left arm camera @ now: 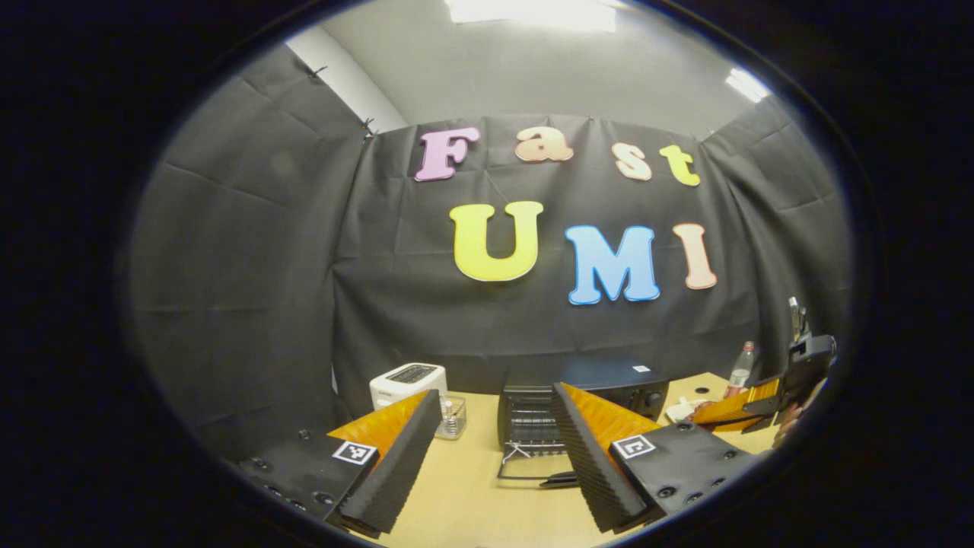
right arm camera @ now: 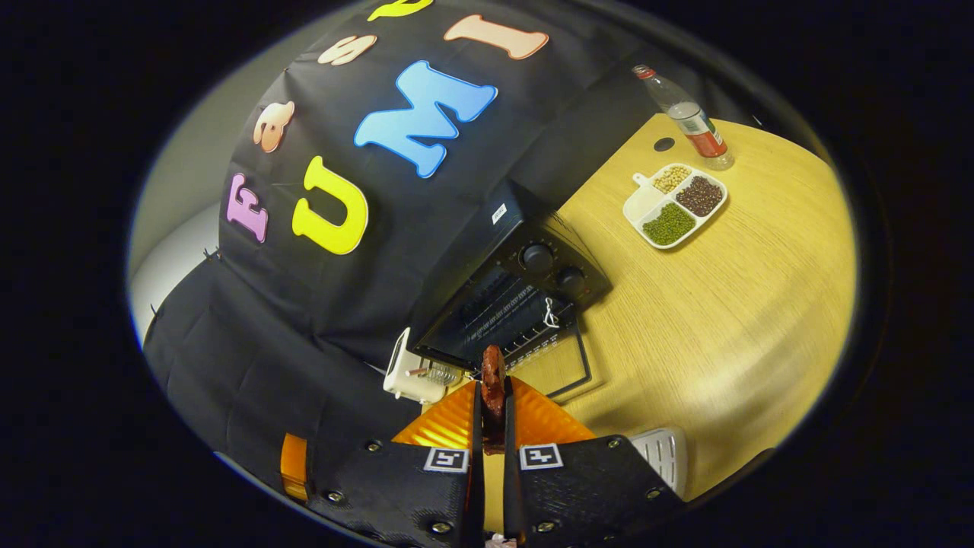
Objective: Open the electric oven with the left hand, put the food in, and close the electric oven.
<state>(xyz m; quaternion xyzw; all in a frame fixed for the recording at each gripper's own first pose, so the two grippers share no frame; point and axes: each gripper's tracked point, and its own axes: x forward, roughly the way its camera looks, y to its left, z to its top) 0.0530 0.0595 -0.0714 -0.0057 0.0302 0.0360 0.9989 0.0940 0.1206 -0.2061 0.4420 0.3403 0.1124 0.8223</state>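
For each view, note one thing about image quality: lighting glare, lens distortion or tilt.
Left gripper view: the ceiling light glares white at the top, and the fisheye lens bows the wall's edges. Right gripper view: the scene is tilted, so the table curves like a dome and the oven sits askew; the food between the fingers stays sharp.

The oven point(right arm camera: 517, 293) is black with black knobs, on a pale yellow wood-grain table point(right arm camera: 730, 304). The toaster point(left arm camera: 407, 383) is white. A white divided tray point(right arm camera: 674, 205) holds green, dark brown and beige grains. The bottle point(right arm camera: 689, 116) has a red label. The food point(right arm camera: 492, 380) is reddish brown.
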